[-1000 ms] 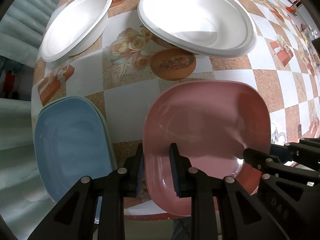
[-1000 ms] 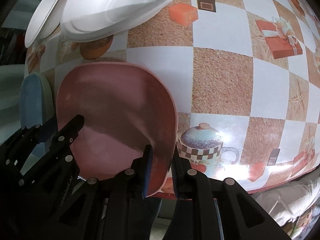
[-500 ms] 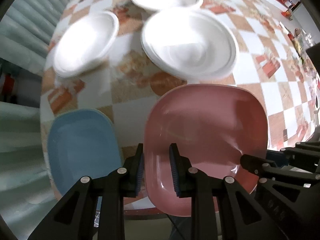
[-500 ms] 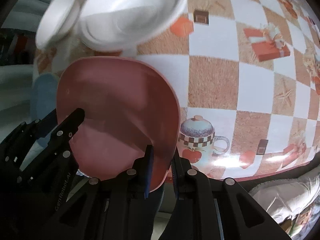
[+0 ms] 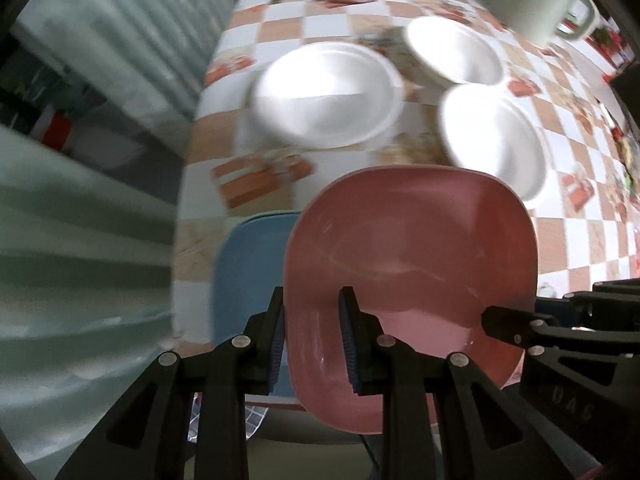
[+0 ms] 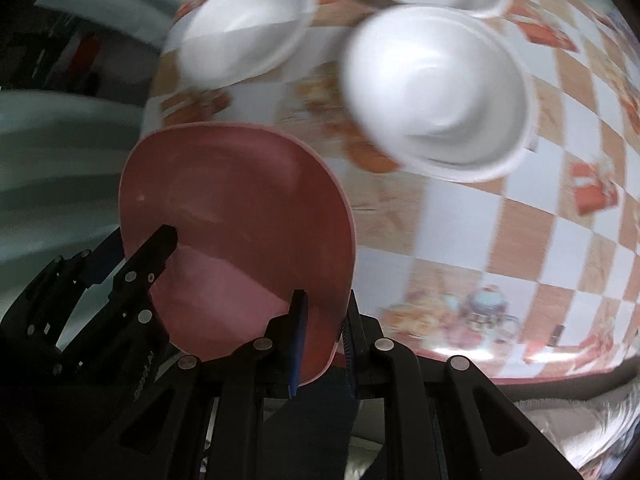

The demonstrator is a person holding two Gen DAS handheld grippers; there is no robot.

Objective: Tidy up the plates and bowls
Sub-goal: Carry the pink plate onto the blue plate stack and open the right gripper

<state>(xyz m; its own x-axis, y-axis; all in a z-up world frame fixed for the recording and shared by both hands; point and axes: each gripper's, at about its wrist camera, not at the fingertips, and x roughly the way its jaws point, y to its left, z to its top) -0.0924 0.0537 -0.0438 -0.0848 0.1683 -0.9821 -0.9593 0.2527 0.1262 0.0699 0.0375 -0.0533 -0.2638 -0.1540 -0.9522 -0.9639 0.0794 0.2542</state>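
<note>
Pink plate (image 5: 412, 264) is carried clear of the table, near its front edge, with the left gripper (image 5: 312, 336) and right gripper (image 6: 322, 336) each pinching opposite rims. Keep both grips level and lower it squarely onto the blue plate (image 5: 248, 276) at the front left corner. Avoid the white bowls (image 5: 328, 94) farther back.
</note>
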